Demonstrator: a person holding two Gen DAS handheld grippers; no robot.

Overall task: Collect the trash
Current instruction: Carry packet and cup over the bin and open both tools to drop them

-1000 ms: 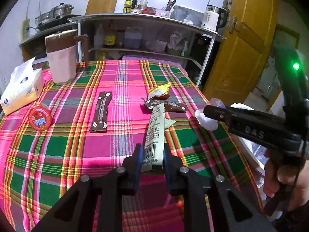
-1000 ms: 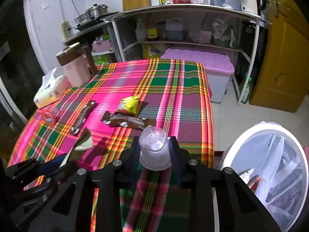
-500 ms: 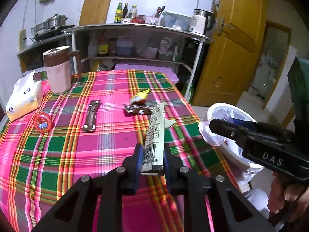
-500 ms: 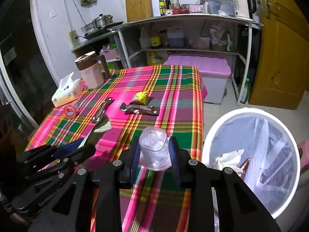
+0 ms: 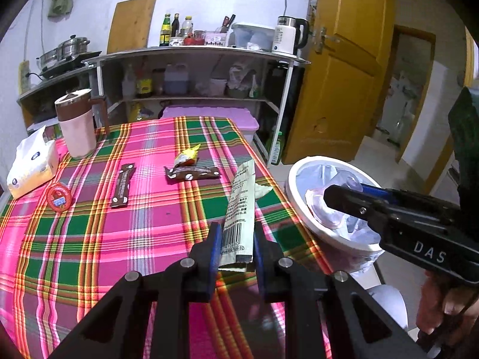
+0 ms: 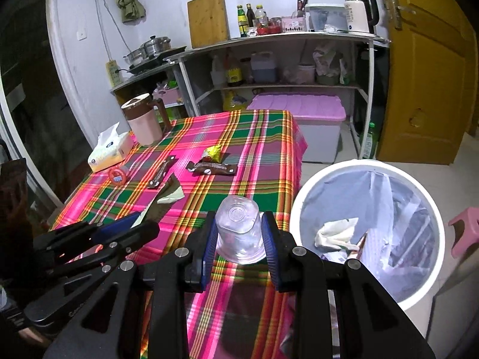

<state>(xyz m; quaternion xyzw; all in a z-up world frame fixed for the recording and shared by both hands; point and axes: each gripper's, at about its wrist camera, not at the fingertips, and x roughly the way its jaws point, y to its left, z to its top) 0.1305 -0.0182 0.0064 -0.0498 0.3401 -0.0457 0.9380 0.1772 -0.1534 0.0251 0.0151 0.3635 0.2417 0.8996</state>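
Plaid cloth in pink and green covers the bench point(image 5: 89, 239), with a white trash bin point(image 6: 302, 209) just beside its edge. On the bench, near the bin, lie two brown wrappers point(image 5: 122, 185) and one yellow wrapper point(image 5: 187, 157). Left tool point(image 5: 235, 248) pinches one pale green sachet point(image 5: 239, 206); right tool point(image 6: 239, 239) clamps one clear plastic cup point(image 6: 238, 227), upside down.

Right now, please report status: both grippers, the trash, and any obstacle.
Left gripper shut on wrapper. Right gripper shut on cup. Bin open beside table, nothing blocking. Three wrappers left on the cloth.
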